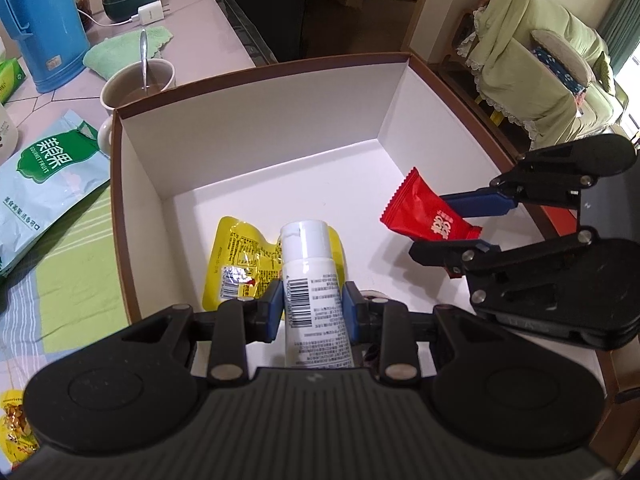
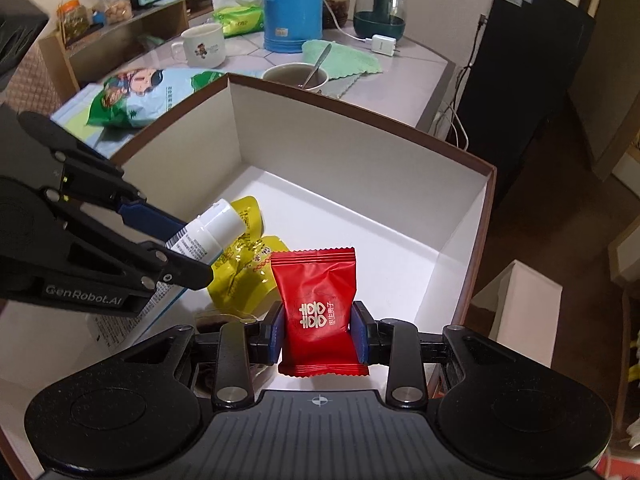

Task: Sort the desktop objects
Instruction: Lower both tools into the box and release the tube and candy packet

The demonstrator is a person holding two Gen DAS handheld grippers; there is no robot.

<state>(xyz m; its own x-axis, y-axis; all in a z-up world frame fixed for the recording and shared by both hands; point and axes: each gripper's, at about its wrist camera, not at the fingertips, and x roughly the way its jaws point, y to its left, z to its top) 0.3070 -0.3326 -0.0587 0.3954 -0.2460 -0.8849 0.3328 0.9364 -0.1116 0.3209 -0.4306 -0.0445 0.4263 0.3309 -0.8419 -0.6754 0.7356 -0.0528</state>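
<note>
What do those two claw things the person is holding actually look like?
Both are matte black plastic. The left gripper and right gripper each have a ribbed grey-black body, two round discs at the sides, linkage bars with silver rivets, and two fingers with blue pads. White lettering on the left one's side reads GenRobot.AI. No cables show.

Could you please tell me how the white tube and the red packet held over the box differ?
The white tube is a stiff cylinder with a cap, barcode and small print; the red packet is a flat crinkled wrapper with serrated ends and a white emblem. The tube sits in the left gripper, the packet in the right gripper. Both are clamped above the white-lined box, over a yellow pouch lying inside.
</note>
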